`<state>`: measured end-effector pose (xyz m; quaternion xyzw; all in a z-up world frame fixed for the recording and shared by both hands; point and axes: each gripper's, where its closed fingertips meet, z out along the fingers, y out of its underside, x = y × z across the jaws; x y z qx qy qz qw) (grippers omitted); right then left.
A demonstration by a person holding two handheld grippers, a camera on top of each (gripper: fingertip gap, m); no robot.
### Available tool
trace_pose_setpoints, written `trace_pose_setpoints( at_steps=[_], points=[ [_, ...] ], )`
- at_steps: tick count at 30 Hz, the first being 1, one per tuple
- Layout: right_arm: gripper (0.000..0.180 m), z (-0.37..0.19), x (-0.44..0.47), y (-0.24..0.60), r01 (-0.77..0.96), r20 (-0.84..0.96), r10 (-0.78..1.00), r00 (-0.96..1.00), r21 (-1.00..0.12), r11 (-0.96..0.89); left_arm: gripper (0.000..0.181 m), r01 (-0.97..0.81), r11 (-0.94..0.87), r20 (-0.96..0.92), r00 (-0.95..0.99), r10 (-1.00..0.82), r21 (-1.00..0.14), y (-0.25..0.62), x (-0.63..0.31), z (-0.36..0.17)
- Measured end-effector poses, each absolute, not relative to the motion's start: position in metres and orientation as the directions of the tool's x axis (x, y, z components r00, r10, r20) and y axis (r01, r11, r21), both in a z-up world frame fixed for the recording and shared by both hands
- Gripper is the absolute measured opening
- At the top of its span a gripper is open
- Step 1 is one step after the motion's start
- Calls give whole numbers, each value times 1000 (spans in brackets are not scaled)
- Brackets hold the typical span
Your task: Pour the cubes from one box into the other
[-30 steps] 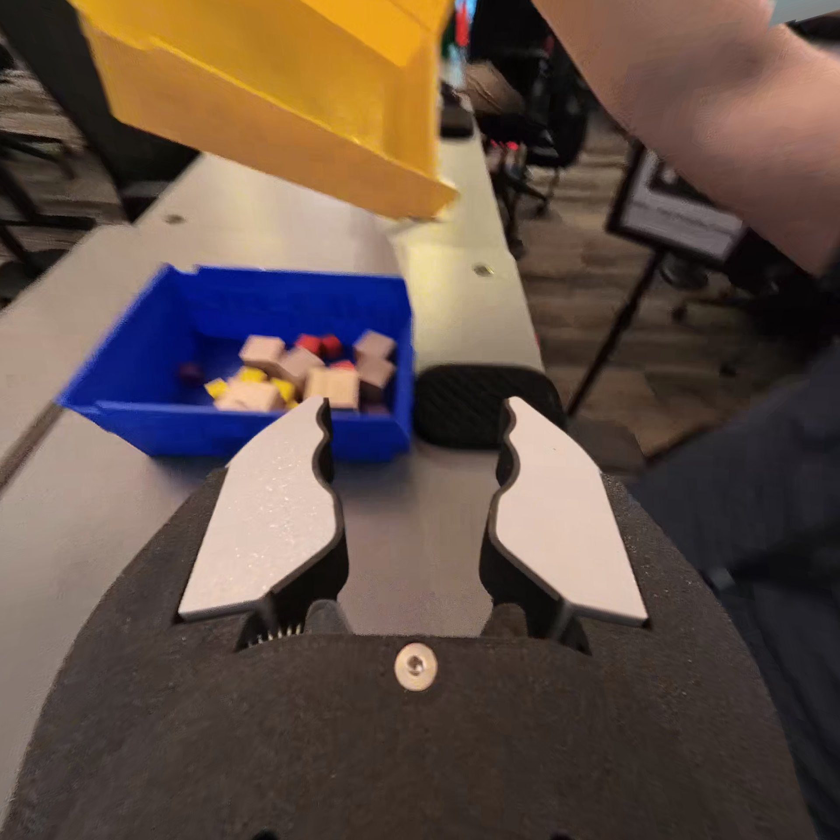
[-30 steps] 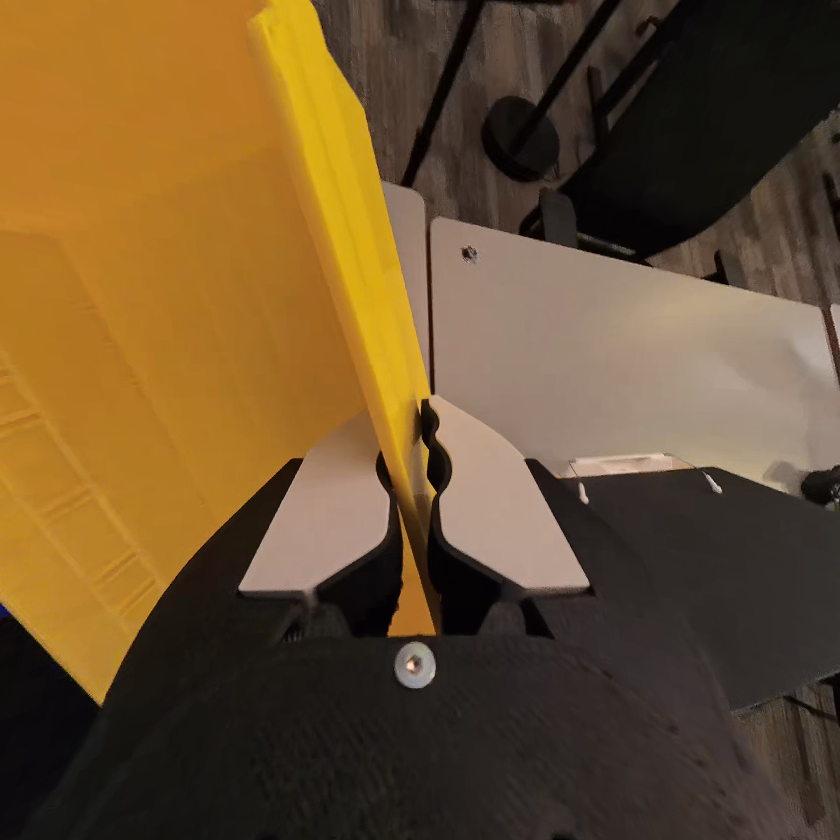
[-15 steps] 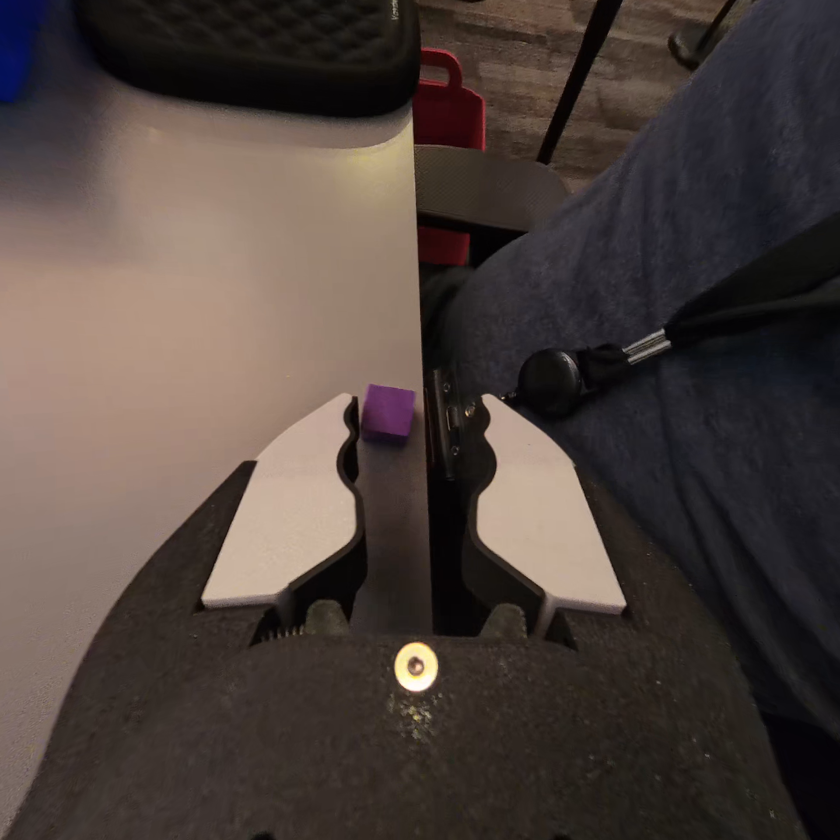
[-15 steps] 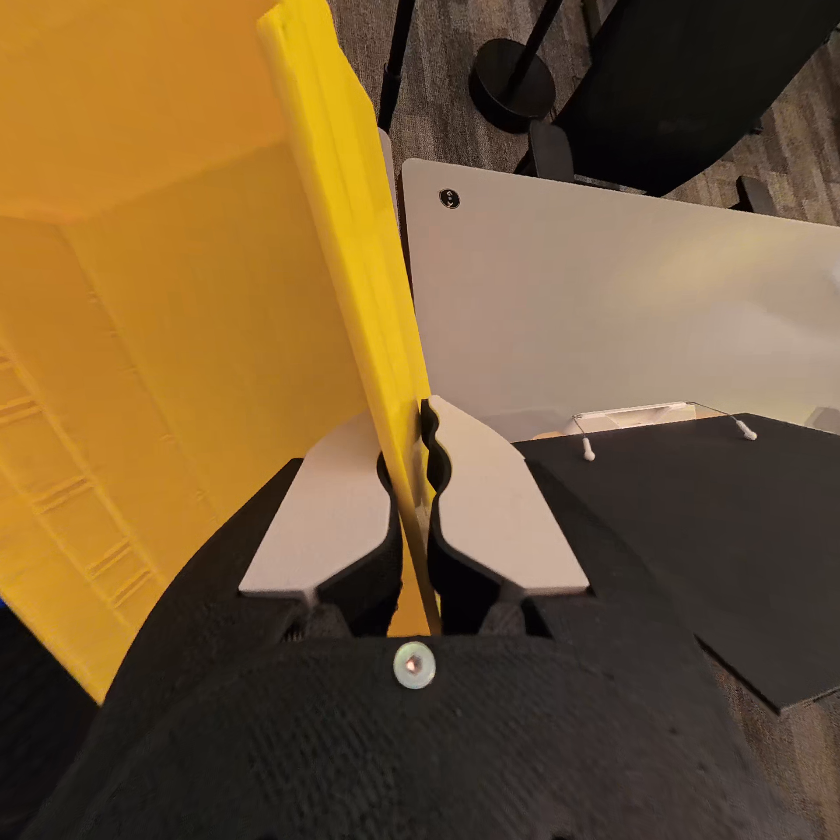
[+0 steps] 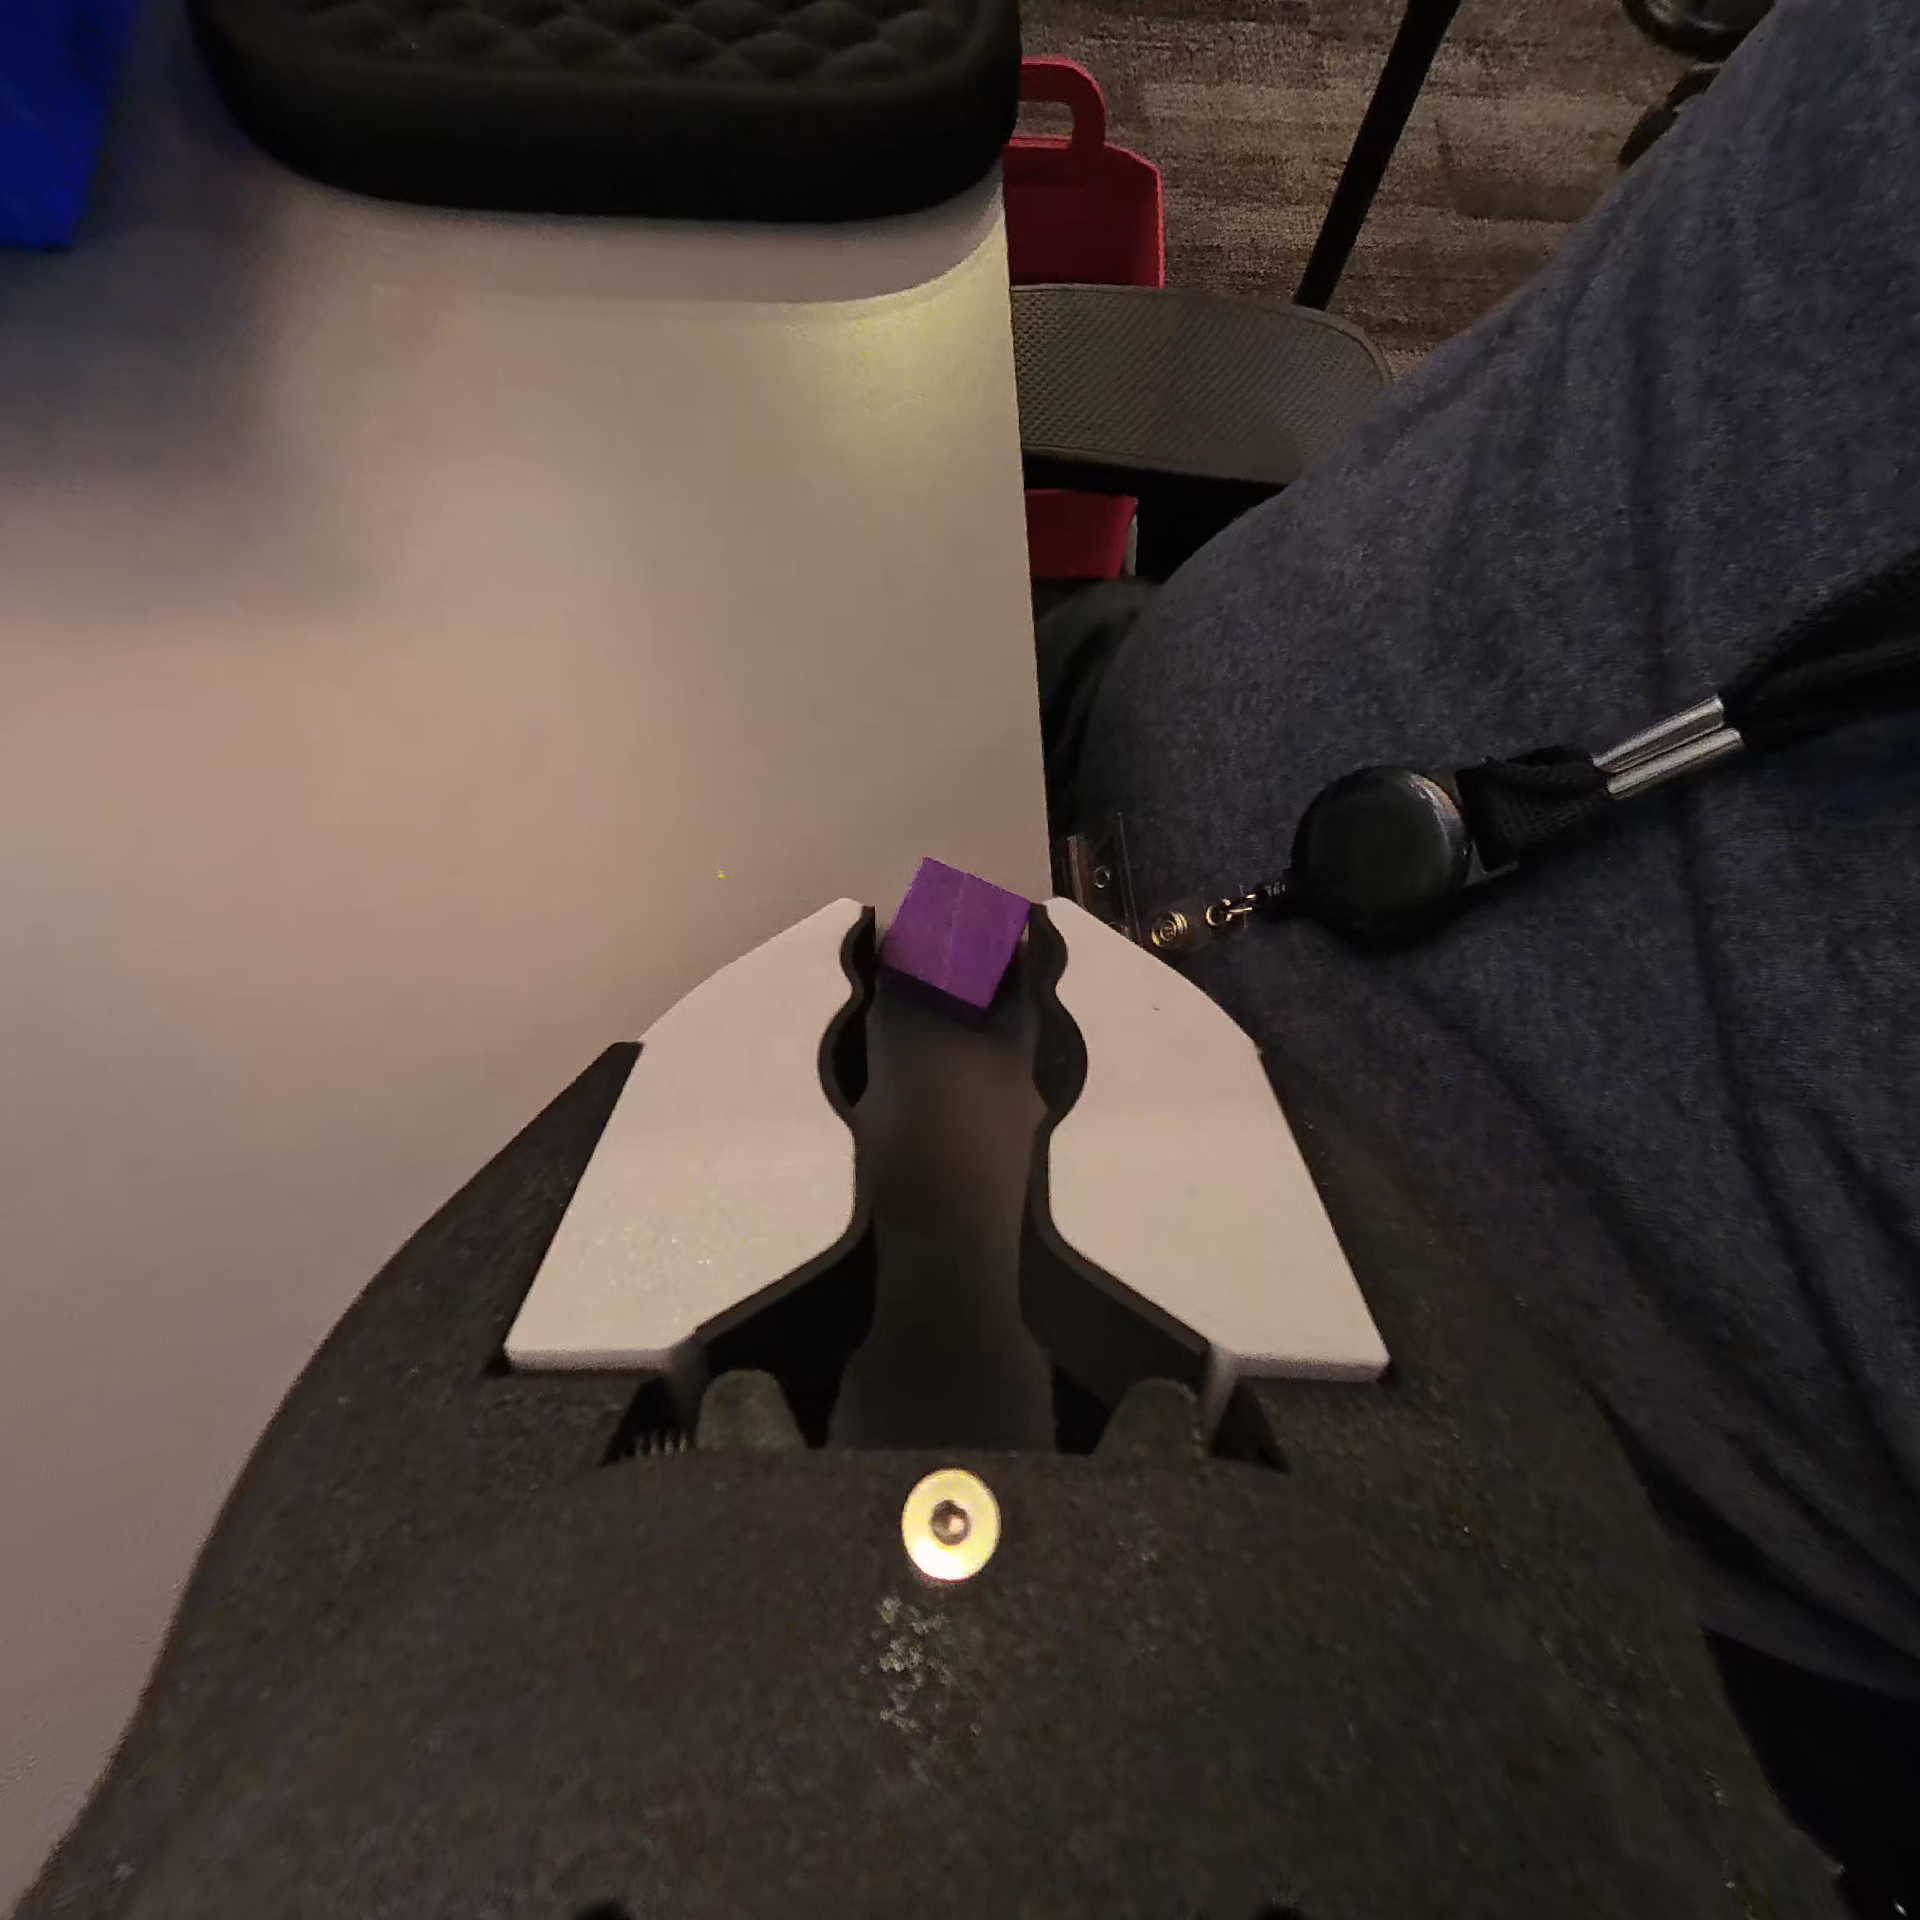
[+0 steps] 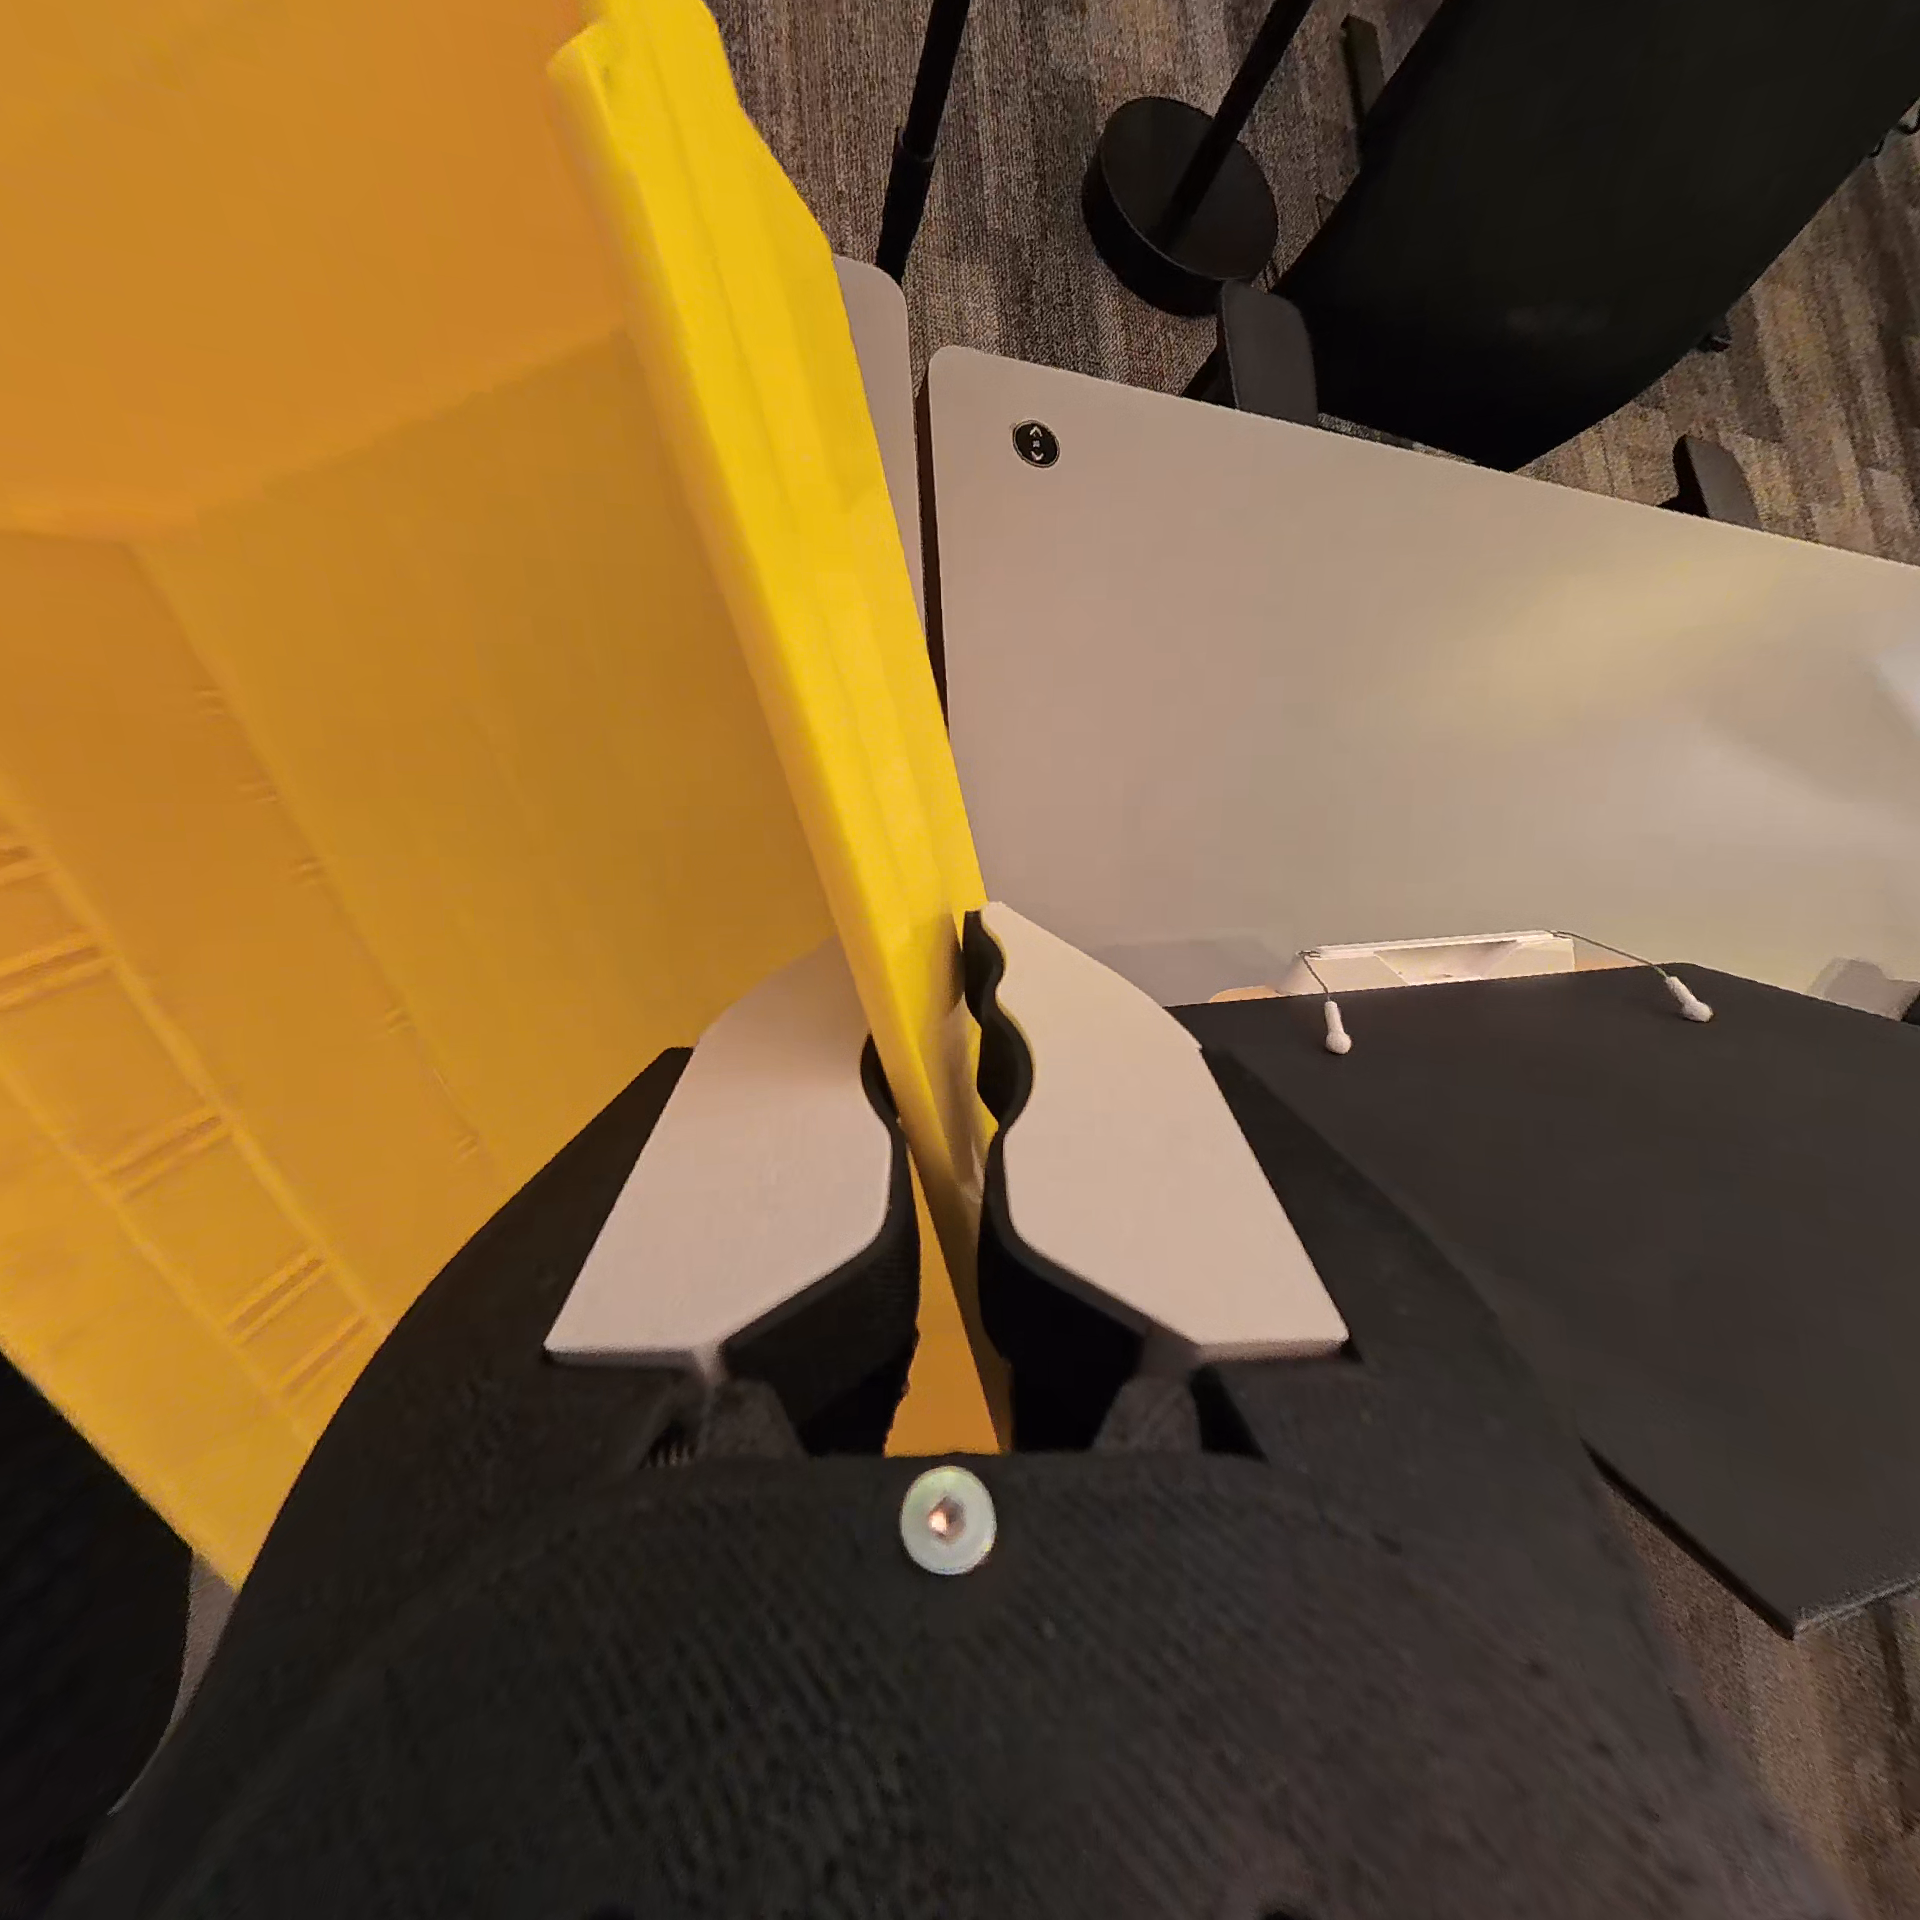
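In the left wrist view my left gripper [image 5: 951,916] is shut on a small purple cube [image 5: 954,951], which sits tilted between the fingertips at the right edge of the grey table [image 5: 468,623]. A corner of the blue box [image 5: 42,125] shows at the top left; its contents are out of view. In the right wrist view my right gripper [image 6: 925,971] is shut on the side wall of the yellow box [image 6: 364,675]. The box is held tilted in the air and fills the left half of the view. No cubes show in it.
A black quilted pad [image 5: 603,94] lies at the far table edge. A person in a blue shirt [image 5: 1558,623] with a badge reel [image 5: 1382,852] is close on the right. A black board [image 6: 1558,1195], a second grey tabletop [image 6: 1351,727] and a stand base [image 6: 1179,197] lie below the yellow box.
My left gripper swung away from the blue box to the table's near edge and closed on the purple cube. My right gripper still holds the yellow box, shifted slightly.
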<state>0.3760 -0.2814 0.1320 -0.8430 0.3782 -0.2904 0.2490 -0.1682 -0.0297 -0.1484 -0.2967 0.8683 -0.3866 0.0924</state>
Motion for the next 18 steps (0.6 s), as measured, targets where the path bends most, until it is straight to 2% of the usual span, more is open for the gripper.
trace_pose_setpoints(
  at_steps=[8,13,18],
  points=[
    [6,116,380,-284,-534,258,-798,544,-627,-567,27,-422,504,19,-780,-625,-754,-18,-152,-121],
    [5,83,389,-296,-638,228,-824,519,-537,-551,27,-447,388,11,-667,-745,-806,5,-91,-61],
    [5,49,392,-302,-696,198,-830,522,-464,-548,27,-459,182,154,-602,-784,-870,-4,8,18]
  ],
)
